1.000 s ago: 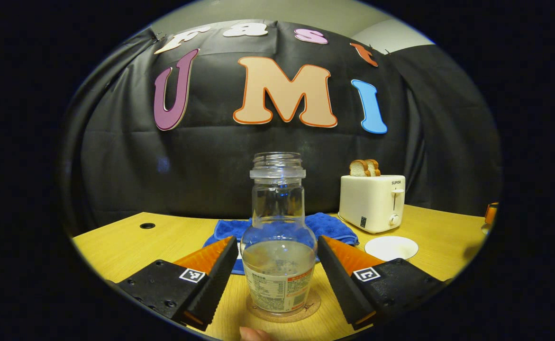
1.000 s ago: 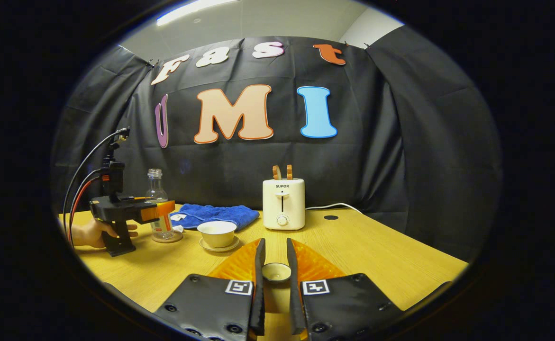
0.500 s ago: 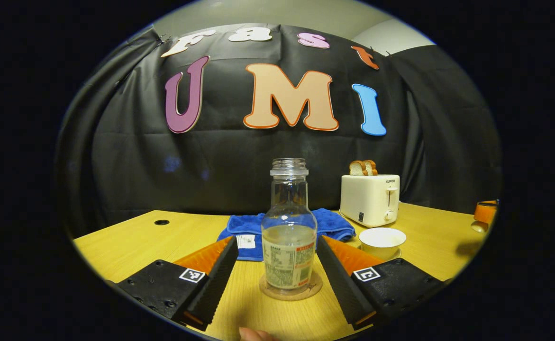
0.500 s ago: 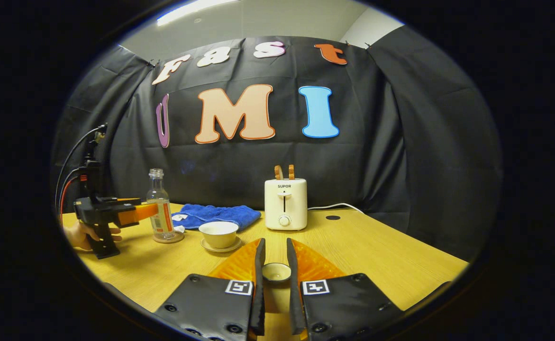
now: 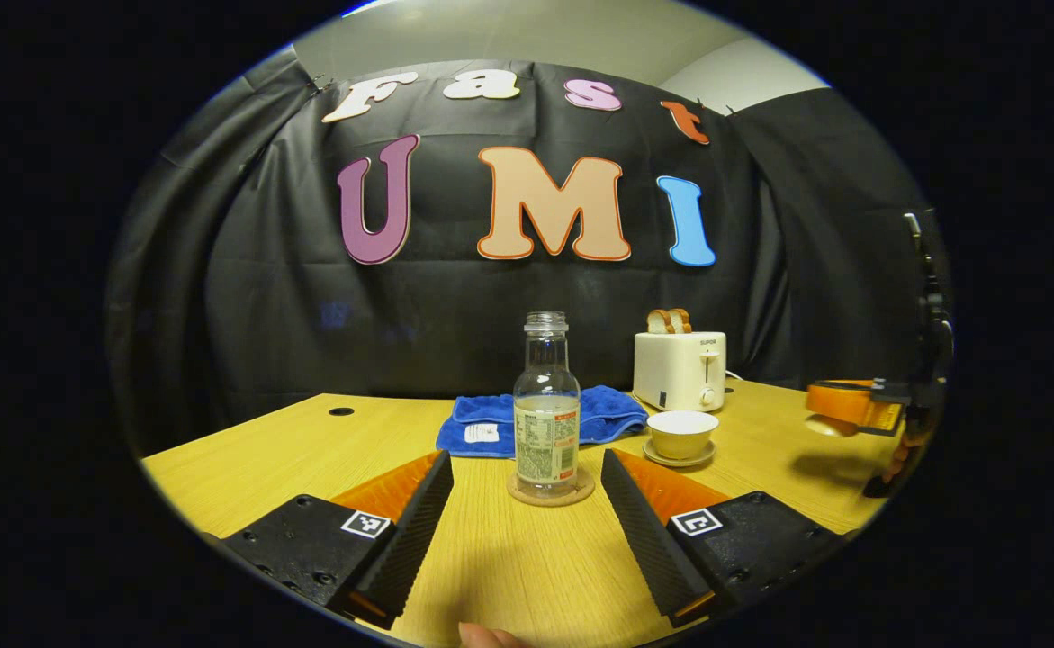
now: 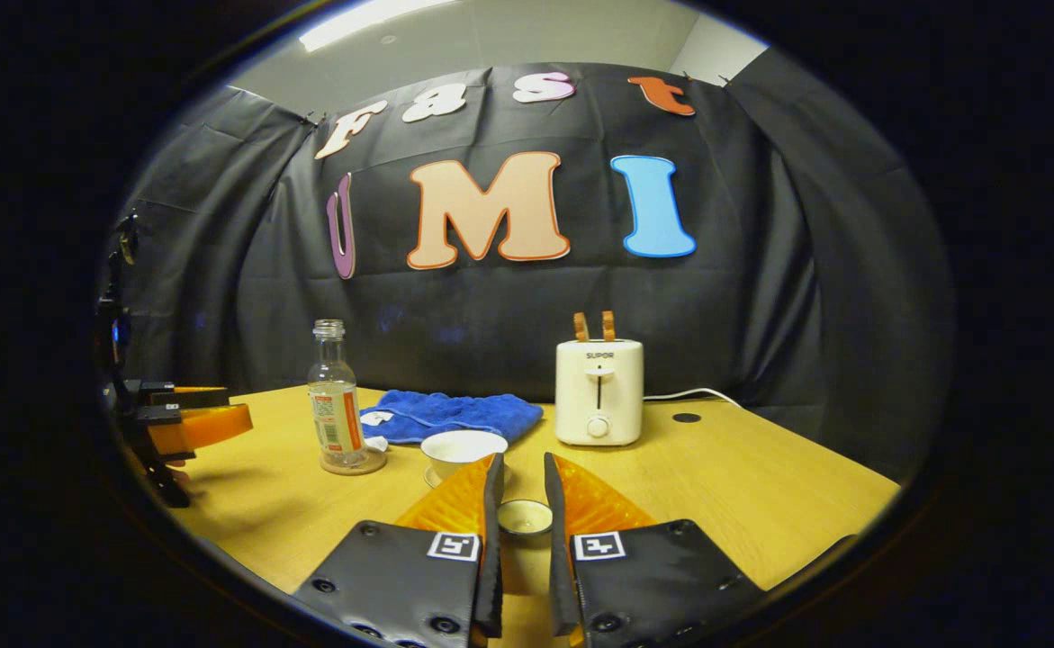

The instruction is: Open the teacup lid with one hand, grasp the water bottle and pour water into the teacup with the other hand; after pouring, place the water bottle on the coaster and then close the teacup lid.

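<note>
Your left gripper [image 5: 527, 468] is spread wide, clear of the bottle [image 5: 546, 405], which stands upright on the coaster [image 5: 550, 490]. Your right gripper [image 6: 520, 490] pinches the lid [image 6: 525, 517] just short of the uncovered cup [image 6: 463, 450].

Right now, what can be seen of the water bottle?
The water bottle is clear, glass or plastic by its look, uncapped, with a threaded neck, a printed label and water about halfway up. It stands upright on a round cork-like coaster on the table, in front of the blue towel. Nothing grips it; the left tool is open, short of it.
</note>
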The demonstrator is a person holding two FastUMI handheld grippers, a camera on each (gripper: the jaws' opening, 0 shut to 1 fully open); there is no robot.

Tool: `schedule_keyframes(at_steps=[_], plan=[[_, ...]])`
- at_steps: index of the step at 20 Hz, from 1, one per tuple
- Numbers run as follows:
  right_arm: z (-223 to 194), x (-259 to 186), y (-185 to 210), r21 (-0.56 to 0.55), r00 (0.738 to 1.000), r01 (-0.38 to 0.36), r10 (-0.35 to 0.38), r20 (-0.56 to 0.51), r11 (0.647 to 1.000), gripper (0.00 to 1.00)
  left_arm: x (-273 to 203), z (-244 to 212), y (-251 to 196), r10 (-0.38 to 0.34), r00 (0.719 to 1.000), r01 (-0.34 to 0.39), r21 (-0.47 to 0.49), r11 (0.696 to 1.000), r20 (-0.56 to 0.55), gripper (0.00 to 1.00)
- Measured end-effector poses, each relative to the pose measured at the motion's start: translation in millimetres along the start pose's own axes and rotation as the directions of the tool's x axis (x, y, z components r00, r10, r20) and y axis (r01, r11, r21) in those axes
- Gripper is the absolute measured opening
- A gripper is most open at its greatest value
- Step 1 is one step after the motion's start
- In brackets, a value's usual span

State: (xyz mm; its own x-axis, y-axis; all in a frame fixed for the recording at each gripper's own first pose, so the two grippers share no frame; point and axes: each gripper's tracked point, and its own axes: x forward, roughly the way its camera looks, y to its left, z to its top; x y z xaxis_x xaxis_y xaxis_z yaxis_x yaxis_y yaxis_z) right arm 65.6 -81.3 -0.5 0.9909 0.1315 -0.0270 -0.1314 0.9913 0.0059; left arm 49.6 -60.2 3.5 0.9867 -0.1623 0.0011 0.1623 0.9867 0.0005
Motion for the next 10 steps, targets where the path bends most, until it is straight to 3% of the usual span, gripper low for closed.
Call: schedule_keyframes(at_steps=[5,10], plan=[[-0.1,54.7,29.1,0.033,0.996,-0.049,0.051,-0.067,0.998,0.24,-14.6,1.0,5.4,0.005,1.0,-0.005,0.001,1.0,0.001,0.96],[11.5,114.5,50.4,-0.043,0.99,-0.06,0.054,-0.132,0.997,0.24,-15.8,1.7,6.3,0.004,1.0,-0.004,0.0,1.0,0.001,0.96]])
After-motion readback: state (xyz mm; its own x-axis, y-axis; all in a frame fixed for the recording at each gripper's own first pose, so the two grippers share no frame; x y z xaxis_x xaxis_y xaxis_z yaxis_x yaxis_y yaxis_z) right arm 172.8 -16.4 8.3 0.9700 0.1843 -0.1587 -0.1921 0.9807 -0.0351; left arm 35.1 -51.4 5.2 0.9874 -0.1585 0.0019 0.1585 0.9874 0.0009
